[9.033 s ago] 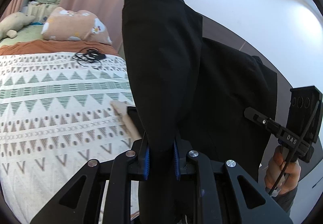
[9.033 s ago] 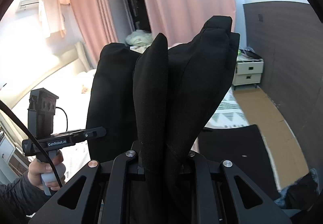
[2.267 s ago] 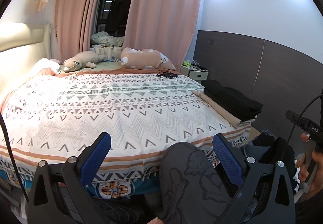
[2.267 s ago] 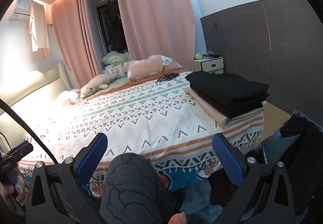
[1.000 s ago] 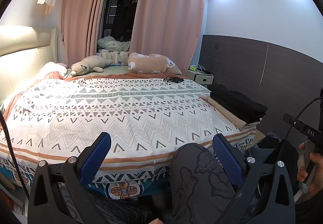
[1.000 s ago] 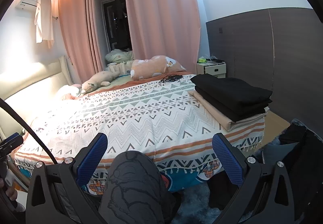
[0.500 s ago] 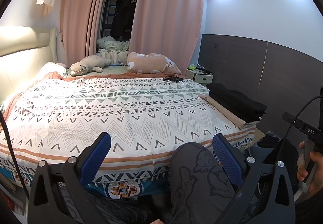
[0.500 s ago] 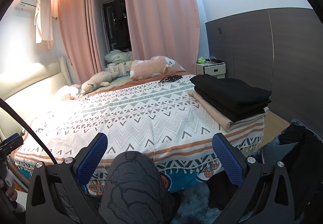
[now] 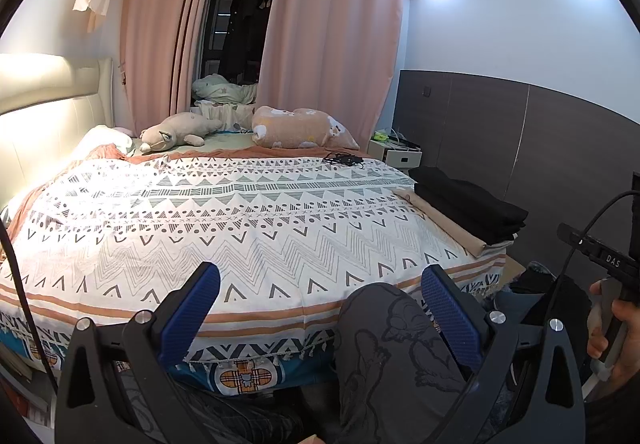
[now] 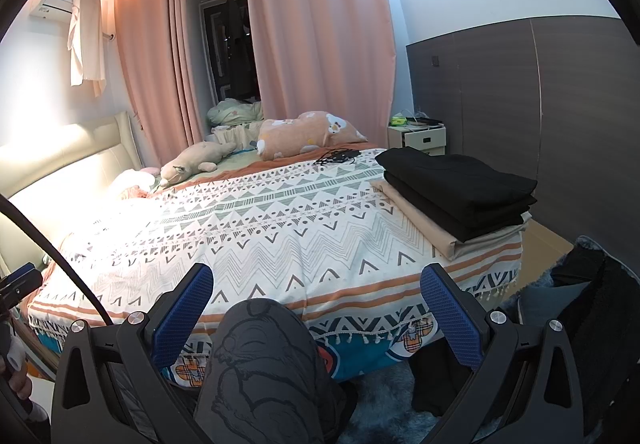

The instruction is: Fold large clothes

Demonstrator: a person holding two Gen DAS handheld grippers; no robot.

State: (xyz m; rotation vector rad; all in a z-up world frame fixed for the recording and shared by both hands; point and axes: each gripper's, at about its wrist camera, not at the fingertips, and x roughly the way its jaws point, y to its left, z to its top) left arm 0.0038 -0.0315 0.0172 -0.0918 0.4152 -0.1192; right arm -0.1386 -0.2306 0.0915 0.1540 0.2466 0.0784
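A folded black garment (image 10: pixel 460 184) lies on top of a folded beige garment (image 10: pixel 424 220) at the bed's right front corner; the stack also shows in the left wrist view (image 9: pixel 468 202). My left gripper (image 9: pixel 320 308) is open and empty, held in front of the bed's foot. My right gripper (image 10: pixel 316 308) is open and empty too, at about the same height. The right gripper's handle and the hand on it (image 9: pixel 608 284) show at the right edge of the left wrist view. A dark heap of clothes (image 10: pixel 592 308) lies on the floor at the right.
The bed (image 9: pixel 240 212) has a white zigzag-patterned cover. Plush toys (image 9: pixel 176 132) and a peach pillow (image 9: pixel 300 128) lie at its far end, with a black cable (image 9: pixel 344 160) nearby. A white nightstand (image 10: pixel 420 136) stands by the dark wall. The person's knee (image 10: pixel 264 356) sits between the fingers.
Nine seconds ago both grippers were shut on the black garment, held up. Now it lies folded on the stack and both grippers are open. In the last second the views barely shifted.
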